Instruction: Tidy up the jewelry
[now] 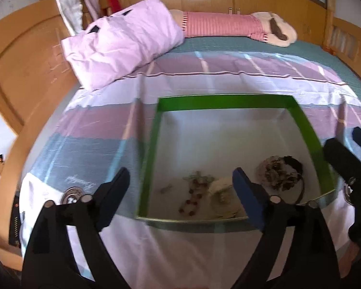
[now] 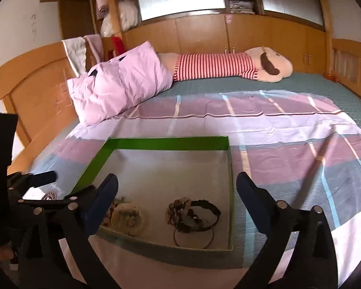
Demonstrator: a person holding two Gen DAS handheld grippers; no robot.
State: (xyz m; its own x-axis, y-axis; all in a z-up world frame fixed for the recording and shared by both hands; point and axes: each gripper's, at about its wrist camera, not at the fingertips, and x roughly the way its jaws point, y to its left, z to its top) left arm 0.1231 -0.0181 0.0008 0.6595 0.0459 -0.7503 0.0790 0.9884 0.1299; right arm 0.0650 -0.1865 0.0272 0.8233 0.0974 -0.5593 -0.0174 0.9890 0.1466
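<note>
Several pieces: your jewelry (image 2: 192, 214) in the green box (image 2: 166, 143), lower centre, is light, tangly, fragile.
Hold: pinch the dark band (image 2: 210, 210).
Hand-held grippers: left (image 1: 180, 190) and right (image 2: 178, 190) gape wide, empty.

box (image 2: 170, 142) on bed (image 2: 300, 130) | jewelry (image 2: 192, 214) in box | pillow (image 2: 118, 84) behind
</note>
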